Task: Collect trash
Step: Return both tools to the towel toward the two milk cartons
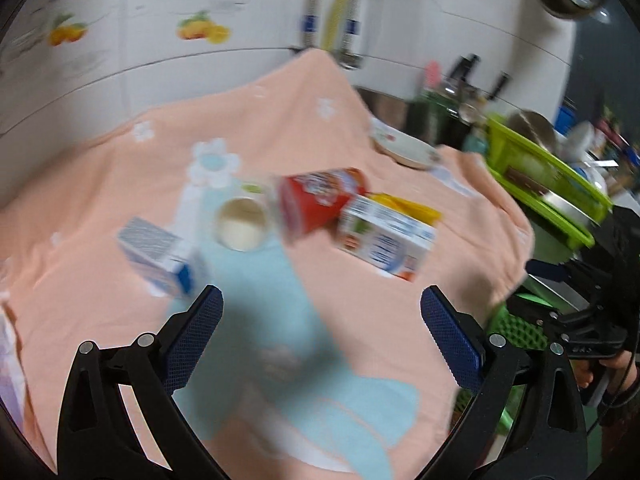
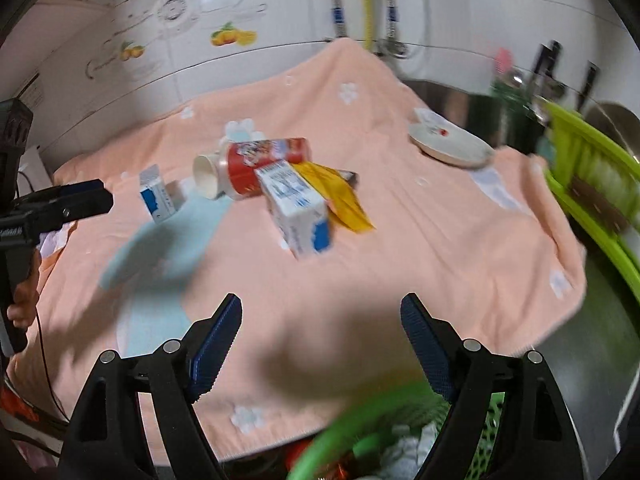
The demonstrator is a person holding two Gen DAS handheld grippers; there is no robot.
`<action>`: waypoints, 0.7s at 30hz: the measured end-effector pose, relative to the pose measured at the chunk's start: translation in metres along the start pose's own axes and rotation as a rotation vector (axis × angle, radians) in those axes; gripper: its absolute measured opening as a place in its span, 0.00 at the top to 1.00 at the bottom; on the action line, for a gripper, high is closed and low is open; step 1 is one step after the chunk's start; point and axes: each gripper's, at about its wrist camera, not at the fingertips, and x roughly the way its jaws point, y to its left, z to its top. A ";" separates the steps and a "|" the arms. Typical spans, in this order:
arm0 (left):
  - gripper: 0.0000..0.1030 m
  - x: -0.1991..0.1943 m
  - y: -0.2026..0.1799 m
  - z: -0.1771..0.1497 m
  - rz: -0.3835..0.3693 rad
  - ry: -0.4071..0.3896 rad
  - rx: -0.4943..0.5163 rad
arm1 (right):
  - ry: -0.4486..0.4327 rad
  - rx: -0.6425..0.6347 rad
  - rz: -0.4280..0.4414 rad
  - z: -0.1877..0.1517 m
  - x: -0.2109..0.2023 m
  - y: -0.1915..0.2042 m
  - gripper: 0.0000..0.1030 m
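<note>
Trash lies on a peach cloth (image 1: 120, 184) (image 2: 420, 248): a red can (image 1: 320, 200) (image 2: 260, 168) on its side, a white paper cup (image 1: 242, 224) (image 2: 206, 176), a white and blue carton (image 1: 384, 238) (image 2: 298, 208), a yellow wrapper (image 1: 408, 204) (image 2: 340, 196) and a small blue and white box (image 1: 160, 256) (image 2: 156, 196). My left gripper (image 1: 322, 304) is open and empty, short of the pile. My right gripper (image 2: 320, 316) is open and empty, above the cloth's front edge and a green basket (image 2: 360, 432).
A white plate (image 1: 404, 146) (image 2: 452, 144) sits at the cloth's far right. A green dish rack (image 1: 548, 184) (image 2: 592, 184) with pans stands to the right. A tiled wall and pipes lie behind. The other hand-held gripper shows at each view's edge.
</note>
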 end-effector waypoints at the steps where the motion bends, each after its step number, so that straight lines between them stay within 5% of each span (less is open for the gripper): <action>1: 0.05 0.001 0.010 0.003 0.019 -0.004 -0.019 | -0.001 -0.015 0.003 0.004 0.003 0.003 0.24; 11: 0.06 0.014 0.078 0.024 0.128 0.005 -0.187 | 0.023 -0.157 0.072 0.057 0.055 0.031 0.25; 21: 0.10 0.041 0.127 0.034 0.136 0.039 -0.334 | 0.112 -0.211 0.095 0.084 0.111 0.034 0.38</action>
